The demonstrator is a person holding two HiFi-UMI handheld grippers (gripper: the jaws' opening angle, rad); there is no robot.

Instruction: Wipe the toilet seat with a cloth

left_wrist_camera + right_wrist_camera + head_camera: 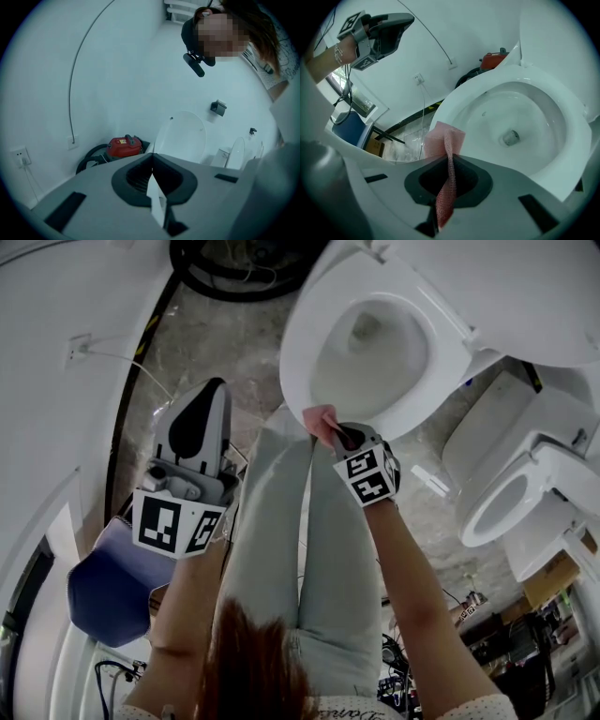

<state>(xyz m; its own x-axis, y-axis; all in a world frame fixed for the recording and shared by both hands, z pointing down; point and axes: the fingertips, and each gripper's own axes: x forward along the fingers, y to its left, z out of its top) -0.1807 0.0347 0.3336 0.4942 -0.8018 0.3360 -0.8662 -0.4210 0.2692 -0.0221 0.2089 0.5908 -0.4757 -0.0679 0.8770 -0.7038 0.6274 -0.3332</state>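
Observation:
The white toilet seat [298, 348] rings an open bowl below me, its lid up. A pink cloth [322, 418] rests on the seat's front rim, pinched in my right gripper [339, 435]. In the right gripper view the cloth [446, 138] runs up out of the shut jaws of the right gripper [447, 157] and lies folded on the seat [459, 101] at the bowl's near-left edge. My left gripper [214, 385] is held up to the left, apart from the toilet, jaws together and holding nothing. Its own view shows the left gripper [152, 161] aimed at the wall and the raised lid [180, 136].
A second toilet [525, 493] stands at the right. A red vacuum cleaner [124, 146] with a black hose [234, 282] sits behind the toilet by the wall. A blue chair [108, 587] is at my lower left. My legs [309, 549] stand right before the bowl.

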